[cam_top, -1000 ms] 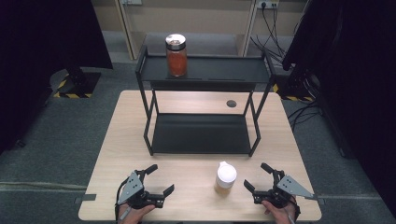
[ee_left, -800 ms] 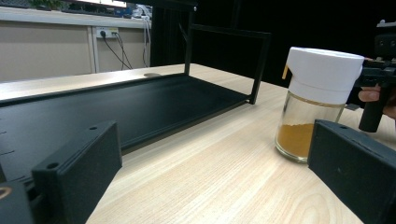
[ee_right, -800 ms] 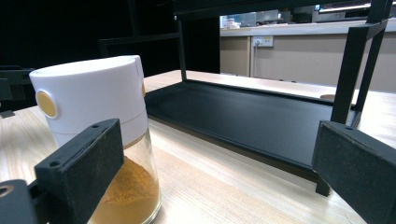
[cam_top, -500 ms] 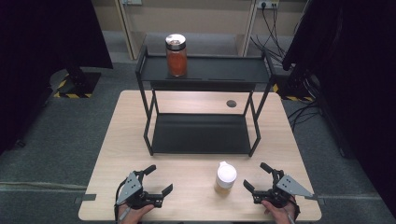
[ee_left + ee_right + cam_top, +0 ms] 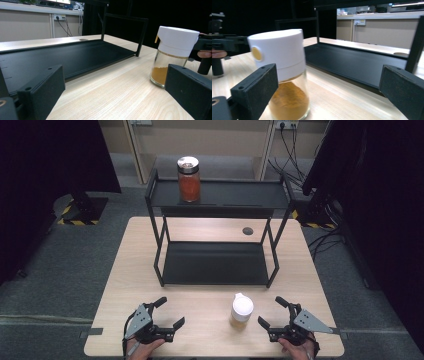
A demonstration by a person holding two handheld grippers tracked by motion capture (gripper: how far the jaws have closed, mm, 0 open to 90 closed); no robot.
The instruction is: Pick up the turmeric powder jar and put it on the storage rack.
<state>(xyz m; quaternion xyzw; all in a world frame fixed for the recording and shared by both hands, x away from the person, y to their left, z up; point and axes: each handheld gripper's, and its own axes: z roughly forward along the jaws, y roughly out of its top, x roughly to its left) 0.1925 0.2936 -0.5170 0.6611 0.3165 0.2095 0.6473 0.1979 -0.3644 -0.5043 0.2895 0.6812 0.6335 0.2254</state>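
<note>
The small clear glass spice jar with the white plastic cap [image 5: 242,310] stood upright on the light wooden table [image 5: 210,320] near its front edge, its long axis vertical, between your two grippers and nearer the right one. Its bottom part held orange-brown powder, and the cap carried a small round orange spot facing your right gripper [image 5: 278,314]. You held that gripper's jaws wide apart beside the jar, touching nothing. Your left gripper [image 5: 170,312] sat well apart from the jar, jaws likewise spread and empty. Behind the jar stood the black metal two-tier rack [image 5: 215,265], its lower shelf bare, and a tall glass jar of red contents with a metal lid [image 5: 189,178] stood upright on its top shelf.
</note>
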